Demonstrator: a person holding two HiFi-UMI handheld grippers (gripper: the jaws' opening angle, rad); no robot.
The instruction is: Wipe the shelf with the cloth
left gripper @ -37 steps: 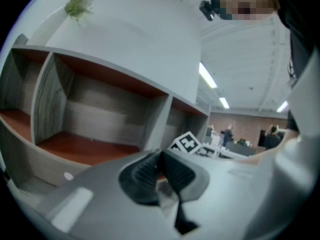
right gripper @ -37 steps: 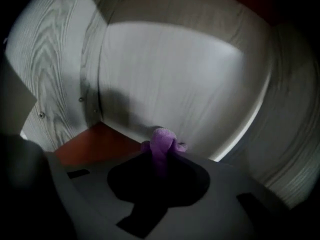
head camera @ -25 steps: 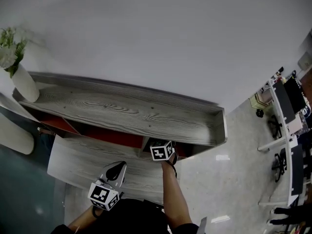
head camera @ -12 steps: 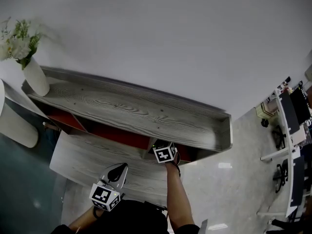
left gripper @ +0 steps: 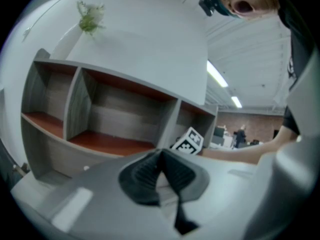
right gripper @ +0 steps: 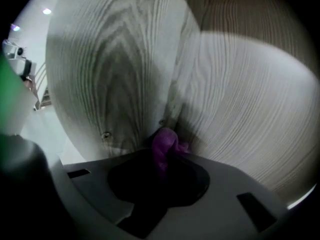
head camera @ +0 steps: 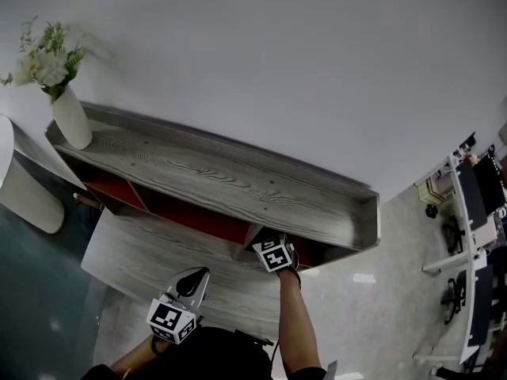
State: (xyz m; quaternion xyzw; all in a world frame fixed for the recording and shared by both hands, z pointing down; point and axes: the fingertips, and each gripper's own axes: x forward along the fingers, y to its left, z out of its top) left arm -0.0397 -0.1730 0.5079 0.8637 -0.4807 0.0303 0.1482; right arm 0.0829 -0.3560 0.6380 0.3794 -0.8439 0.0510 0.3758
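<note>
Two grippers. Right gripper [right gripper: 166,156]: jaws clamped on bunched purple cloth [right gripper: 163,143], low centre of right gripper view, cloth pressed into inner corner where two wood-grain panels meet. Left gripper [left gripper: 160,159]: jaws together, nothing held, lower left of head view, off shelf [head camera: 222,176]. Cloth judged soft, light, limp; best taken by bunched fold. Compartment tight: panels close on two sides, top board overhead; free room judged outward only. Vase [head camera: 71,121] upper left, well apart.
</note>
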